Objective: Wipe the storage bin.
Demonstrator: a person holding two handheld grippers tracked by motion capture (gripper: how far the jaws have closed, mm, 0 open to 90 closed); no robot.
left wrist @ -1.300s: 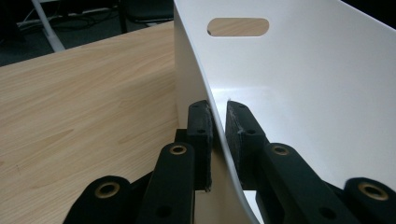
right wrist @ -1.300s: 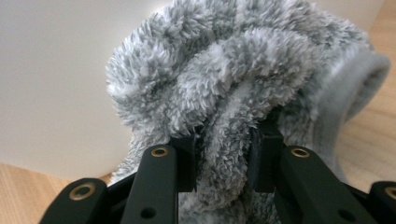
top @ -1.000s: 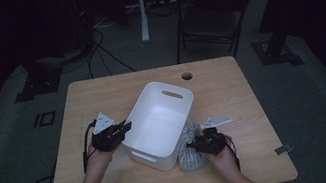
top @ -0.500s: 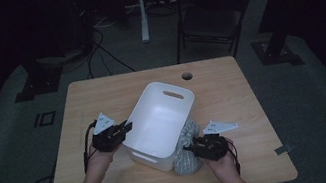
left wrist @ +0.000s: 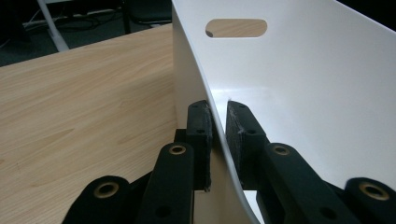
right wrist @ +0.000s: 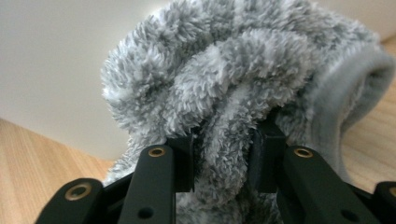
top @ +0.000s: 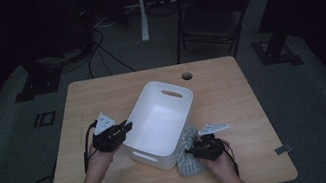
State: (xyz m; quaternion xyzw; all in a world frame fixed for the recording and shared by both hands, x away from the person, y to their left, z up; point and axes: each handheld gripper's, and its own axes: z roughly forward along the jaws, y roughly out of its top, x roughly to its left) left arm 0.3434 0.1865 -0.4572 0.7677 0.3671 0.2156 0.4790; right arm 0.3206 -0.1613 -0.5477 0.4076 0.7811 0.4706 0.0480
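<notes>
Grey fleece cloth sits bunched between your right gripper's jaws, which have just been easing apart while a fold is pinched there. It rests on the table, touching the white bin at its near right side. Your left gripper is clamped on the bin's left wall, one pad outside, one inside.
</notes>
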